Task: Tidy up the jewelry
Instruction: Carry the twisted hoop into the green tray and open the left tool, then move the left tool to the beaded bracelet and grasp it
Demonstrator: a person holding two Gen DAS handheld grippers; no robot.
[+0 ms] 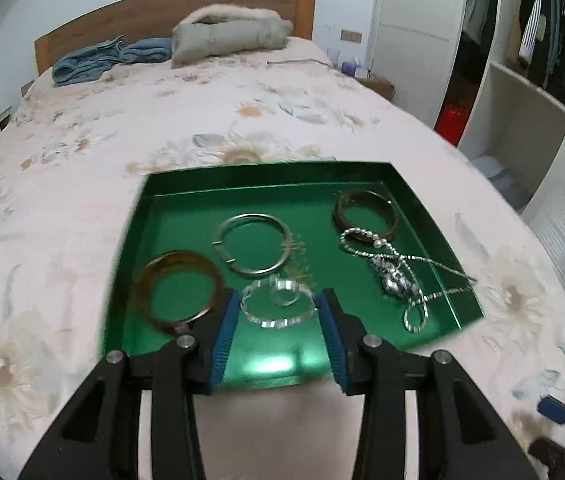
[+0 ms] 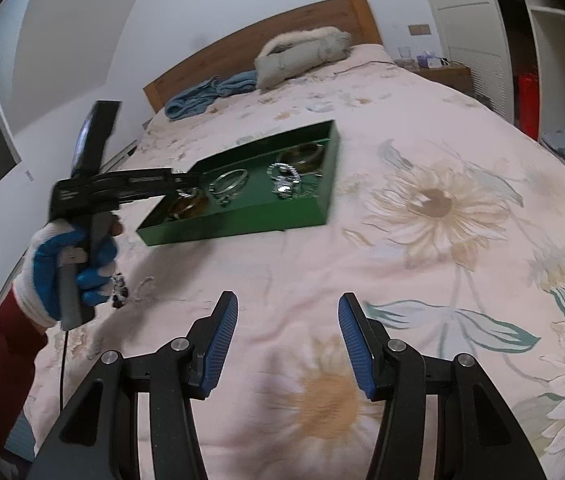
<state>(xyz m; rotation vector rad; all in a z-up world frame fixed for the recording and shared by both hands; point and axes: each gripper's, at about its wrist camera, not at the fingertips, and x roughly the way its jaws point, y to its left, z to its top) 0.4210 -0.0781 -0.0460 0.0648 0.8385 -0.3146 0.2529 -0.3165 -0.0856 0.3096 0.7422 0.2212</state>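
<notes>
A green tray (image 1: 186,188) lies on the bed; it also shows in the right wrist view (image 2: 242,222). In it are a brown bangle (image 1: 176,290) at the near left, a silver bangle (image 1: 253,243), a clear crystal bracelet (image 1: 278,306), a second brown bangle (image 1: 366,214) and a silver chain necklace (image 1: 398,276). My left gripper (image 1: 278,304) is open, its jaws either side of the crystal bracelet, above the tray's near edge. My right gripper (image 2: 288,308) is open and empty over the bedspread, short of the tray. A dark beaded piece (image 2: 119,290) and a clear bracelet (image 2: 145,286) lie on the bed near the gloved hand.
The bed has a floral cover (image 1: 82,160). A grey jacket (image 1: 226,32) and blue cloth (image 1: 102,58) lie by the wooden headboard (image 1: 162,12). A nightstand (image 2: 442,72) and wardrobe shelves (image 1: 522,92) stand to the right.
</notes>
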